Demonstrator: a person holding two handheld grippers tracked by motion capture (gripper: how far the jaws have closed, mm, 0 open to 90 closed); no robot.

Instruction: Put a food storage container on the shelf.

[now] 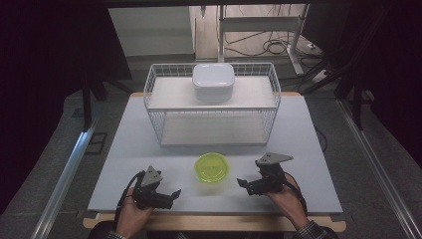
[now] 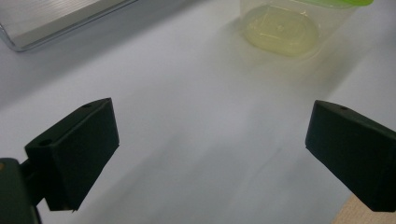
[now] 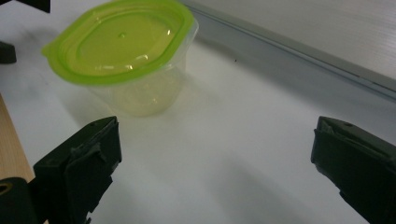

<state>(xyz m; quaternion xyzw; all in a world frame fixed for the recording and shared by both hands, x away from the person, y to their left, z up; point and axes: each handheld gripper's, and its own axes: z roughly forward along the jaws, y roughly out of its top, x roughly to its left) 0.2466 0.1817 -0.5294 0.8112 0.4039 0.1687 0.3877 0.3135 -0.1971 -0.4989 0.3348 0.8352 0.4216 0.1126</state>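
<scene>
A clear plastic tub with a lime-green lid [image 1: 211,167] stands on the white table [image 1: 124,149] near its front middle. It lies ahead of the right gripper's jaws [image 3: 123,56], and its clear base [image 2: 282,28] shows at the top of the left gripper view. My left gripper [image 1: 175,193] rests near the front edge, left of the tub, open and empty [image 2: 210,149]. My right gripper [image 1: 242,183] sits right of the tub, also open and empty [image 3: 212,163]. Both point inward toward the tub, apart from it.
A white wire basket rack [image 1: 213,104] stands at the back middle of the table, with a white lidded container [image 1: 213,79] on its upper shelf. Its lower edge [image 2: 56,25] [image 3: 299,51] runs near the grippers. The wooden table edge [image 1: 214,221] is at the front.
</scene>
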